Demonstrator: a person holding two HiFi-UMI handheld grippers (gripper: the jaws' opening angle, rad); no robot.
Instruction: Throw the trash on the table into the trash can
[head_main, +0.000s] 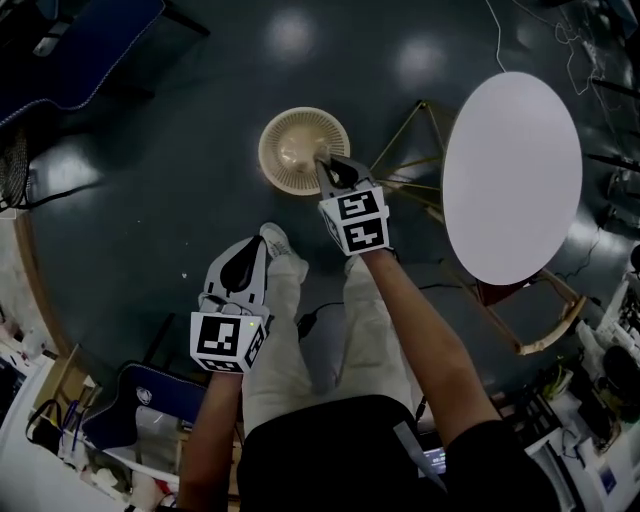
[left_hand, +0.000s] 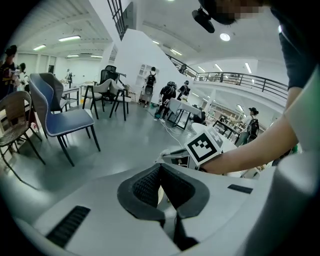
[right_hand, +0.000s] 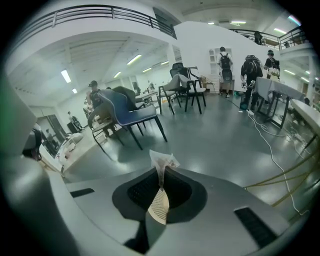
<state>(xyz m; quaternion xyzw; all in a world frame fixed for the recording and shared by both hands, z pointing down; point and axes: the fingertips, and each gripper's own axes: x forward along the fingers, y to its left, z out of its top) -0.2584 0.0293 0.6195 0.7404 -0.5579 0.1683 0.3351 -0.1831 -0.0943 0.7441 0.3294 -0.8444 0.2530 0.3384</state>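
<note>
item 1. right gripper (head_main: 328, 170): fingers pressed together on a scrap of trash (right_hand: 161, 161), a pale crumpled piece of paper or wrapper. the scrap is pinched at the fingertips and its ragged end sticks up just past them.

item 2. trash can (head_main: 290, 150): round, beige, ribbed, standing on the dark floor. it lies directly below and ahead of the right fingertips, which overlap its near rim in the head view. it is well apart from the left fingertips, ahead and to their right.

item 3. left gripper (head_main: 243, 262): fingers closed pad to pad, with nothing held between them in its own view (left_hand: 160, 172). it hangs over the person's left leg.

item 4. table (head_main: 512, 175): white oval top on a wooden frame, off to the right of the right fingers, not touching them.

item 5. blue chair (right_hand: 130, 112): far beyond the right fingertips.
</note>
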